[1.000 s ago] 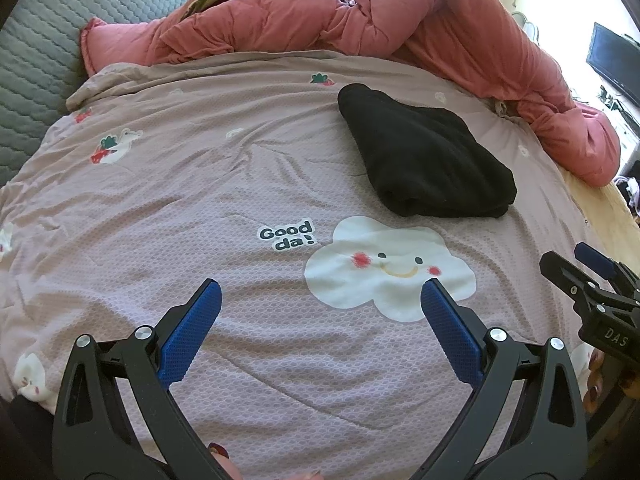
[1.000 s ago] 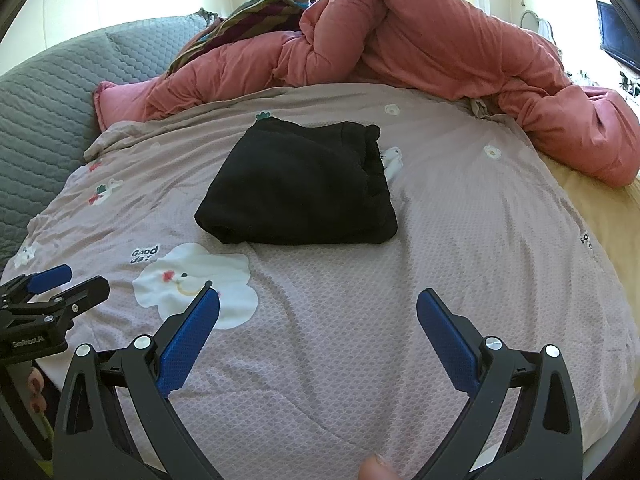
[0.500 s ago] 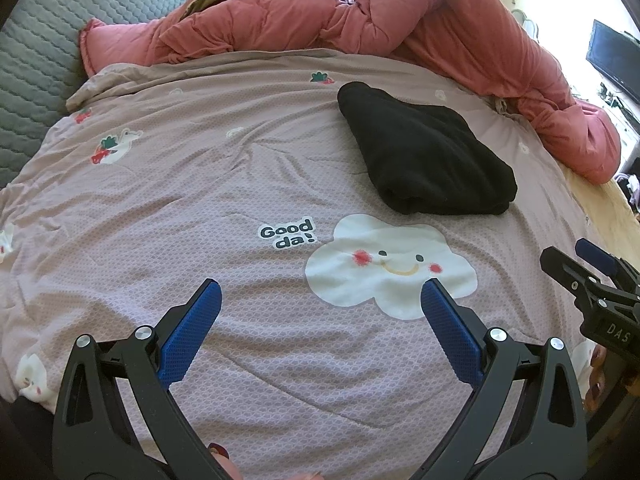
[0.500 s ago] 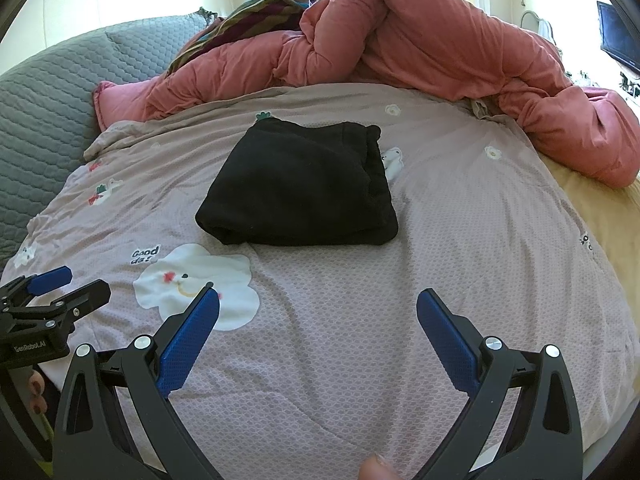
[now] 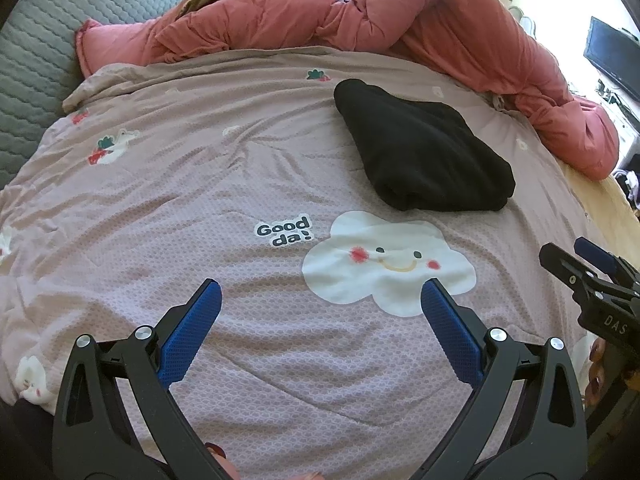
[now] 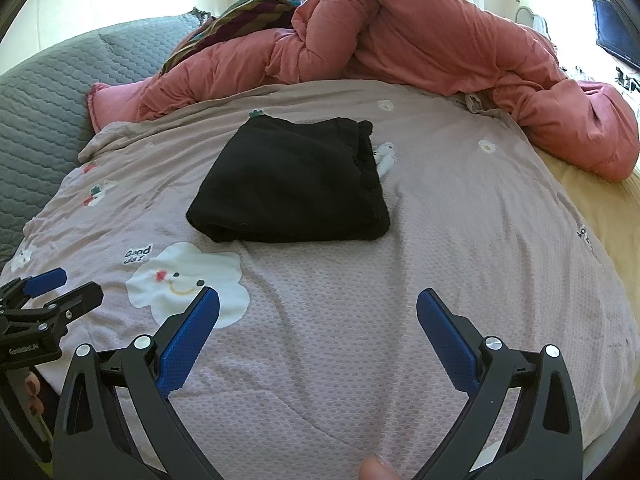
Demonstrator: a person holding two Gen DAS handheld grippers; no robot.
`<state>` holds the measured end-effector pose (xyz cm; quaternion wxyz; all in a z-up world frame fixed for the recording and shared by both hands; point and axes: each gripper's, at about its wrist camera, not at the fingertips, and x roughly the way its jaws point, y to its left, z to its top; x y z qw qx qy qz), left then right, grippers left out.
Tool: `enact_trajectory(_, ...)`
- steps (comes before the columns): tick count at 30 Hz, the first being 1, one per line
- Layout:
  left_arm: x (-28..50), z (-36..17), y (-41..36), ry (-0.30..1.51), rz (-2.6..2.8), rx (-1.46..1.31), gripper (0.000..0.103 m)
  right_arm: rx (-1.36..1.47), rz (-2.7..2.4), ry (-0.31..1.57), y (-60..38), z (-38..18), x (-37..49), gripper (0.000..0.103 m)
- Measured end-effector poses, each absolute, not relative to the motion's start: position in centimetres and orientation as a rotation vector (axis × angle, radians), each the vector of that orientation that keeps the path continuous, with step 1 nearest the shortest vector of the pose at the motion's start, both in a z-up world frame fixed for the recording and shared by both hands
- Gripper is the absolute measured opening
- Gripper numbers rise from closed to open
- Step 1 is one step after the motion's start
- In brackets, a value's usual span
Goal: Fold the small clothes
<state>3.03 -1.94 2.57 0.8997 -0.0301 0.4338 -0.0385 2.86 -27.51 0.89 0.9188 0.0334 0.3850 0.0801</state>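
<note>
A mauve bedspread [image 5: 200, 184] with a fine honeycomb weave fills most of both views, printed with a smiling white cloud [image 5: 386, 262] and the words "Good da!" [image 5: 285, 232]. Across the top of each frame a bunched pink duvet [image 5: 440, 28] runs from centre to the right edge, with a striped cloth [image 6: 248, 12] tucked behind it. A grey quilted headboard [image 5: 36, 52] occupies the upper left, a dark screen [image 5: 614, 62] sits at the far right edge, and bright daylight comes from the top.

The folded black garment [image 6: 292, 182] lies flat on the bedspread as a compact, roughly rectangular bundle. In the right wrist view it sits in the centre, left of the midline, its thick folded edge facing the bottom of the frame and its long axis running from lower left towards the upper right. In the left wrist view the same bundle [image 5: 420, 148] lies right of centre, narrowing towards the upper left.

The left gripper [image 5: 320, 306] hovers low in its frame with its blue-padded jaws spread wide and nothing between them; the garment is well apart from it, up and to the right, beyond the cloud. The right gripper [image 6: 318, 312] is likewise gaping and empty, with the garment well above it and slightly left.
</note>
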Motion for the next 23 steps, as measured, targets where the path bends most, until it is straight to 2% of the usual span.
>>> enact_trajectory(7,3.6,2.5,-0.3,0.894,-0.041,-0.088,0.093,0.104,0.013,0.788,-30.6,0.4,2.9,0.098)
enact_trajectory(12,5.0,2.8,3.1,0.887,-0.004,-0.117,0.093,0.209,-0.232,0.798,-37.4,0.2,2.0,0.098)
enact_trajectory(17,7.6,2.1,10.0,0.915,0.125,-0.141,0.093,0.292,-0.589,0.77,-46.9,-0.1,-1.6,0.098)
enact_trajectory(23,10.5,0.5,22.6,0.96,0.359,-0.231,0.093,0.325,-1.042,0.801,-58.3,-2.7,-9.0,0.098)
